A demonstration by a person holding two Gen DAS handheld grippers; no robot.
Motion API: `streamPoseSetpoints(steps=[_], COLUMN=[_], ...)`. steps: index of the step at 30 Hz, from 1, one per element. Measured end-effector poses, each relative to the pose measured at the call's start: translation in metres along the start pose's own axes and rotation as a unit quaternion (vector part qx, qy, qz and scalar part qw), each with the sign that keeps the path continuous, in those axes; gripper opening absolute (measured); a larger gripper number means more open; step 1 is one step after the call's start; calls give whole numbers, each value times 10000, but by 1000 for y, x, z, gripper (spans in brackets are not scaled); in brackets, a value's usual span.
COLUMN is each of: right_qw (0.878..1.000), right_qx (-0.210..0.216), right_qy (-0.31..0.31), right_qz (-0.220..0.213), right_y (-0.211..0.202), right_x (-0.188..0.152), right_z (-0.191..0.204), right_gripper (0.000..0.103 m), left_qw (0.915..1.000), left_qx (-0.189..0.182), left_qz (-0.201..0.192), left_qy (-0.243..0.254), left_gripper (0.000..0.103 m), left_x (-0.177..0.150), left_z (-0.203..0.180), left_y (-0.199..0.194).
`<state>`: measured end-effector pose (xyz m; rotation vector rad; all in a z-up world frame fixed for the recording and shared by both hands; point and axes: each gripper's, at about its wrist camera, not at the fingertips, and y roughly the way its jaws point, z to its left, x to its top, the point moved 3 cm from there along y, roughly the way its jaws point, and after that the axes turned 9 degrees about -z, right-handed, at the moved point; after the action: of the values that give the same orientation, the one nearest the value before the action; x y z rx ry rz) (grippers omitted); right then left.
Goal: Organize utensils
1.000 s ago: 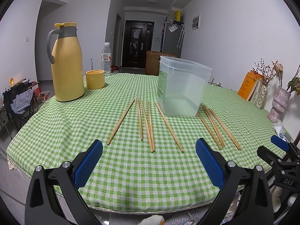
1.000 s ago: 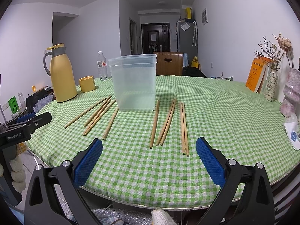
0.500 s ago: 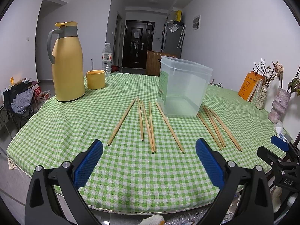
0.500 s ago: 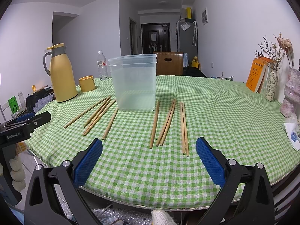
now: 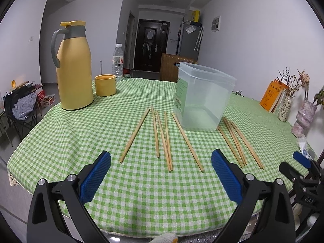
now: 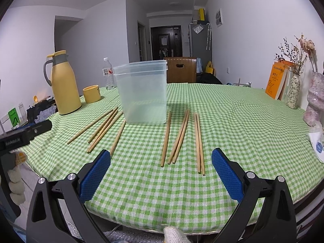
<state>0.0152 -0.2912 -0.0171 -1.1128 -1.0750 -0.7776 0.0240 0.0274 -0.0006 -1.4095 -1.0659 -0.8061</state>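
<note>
Left gripper (image 5: 161,174) and right gripper (image 6: 161,172): jaws wide apart, nothing held, hovering at the table's near edge. Chopsticks (image 6: 178,136) lie loose on the checked cloth (image 6: 232,131) either side of the clear container (image 6: 143,93), which is empty. Yellow cup (image 5: 105,85): contents hidden.

This is a home, in the room where people eat. The counter has a green checked cloth (image 5: 113,129) on it. A yellow jug (image 5: 74,68) and a yellow cup (image 5: 105,85) stand there. Down the hall are a dark front door (image 6: 166,42) and a grey fridge (image 6: 199,42). Dried flowers in vases (image 6: 293,93) and books (image 6: 276,81) sit by the wall. Clothes (image 5: 23,105) lie in a heap.
</note>
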Motion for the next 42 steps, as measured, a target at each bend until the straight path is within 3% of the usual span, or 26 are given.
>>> streamPoseSetpoints(steps=[25, 32, 42], right_qw=[9996, 9994, 9995], right_qx=[-152, -133, -132], right_qy=[119, 111, -78], right_qz=[210, 286, 276], right_y=[47, 65, 86], right_x=[7, 9, 14], right_z=[-15, -11, -4], right_gripper=[96, 96, 96], left_qw=[9990, 9985, 9971], left_qx=[353, 102, 388], left_qz=[278, 527, 646], left_qy=[-44, -100, -126], left_gripper=[96, 96, 96], left_x=[14, 15, 24], left_z=[28, 30, 49], left_y=[55, 70, 94])
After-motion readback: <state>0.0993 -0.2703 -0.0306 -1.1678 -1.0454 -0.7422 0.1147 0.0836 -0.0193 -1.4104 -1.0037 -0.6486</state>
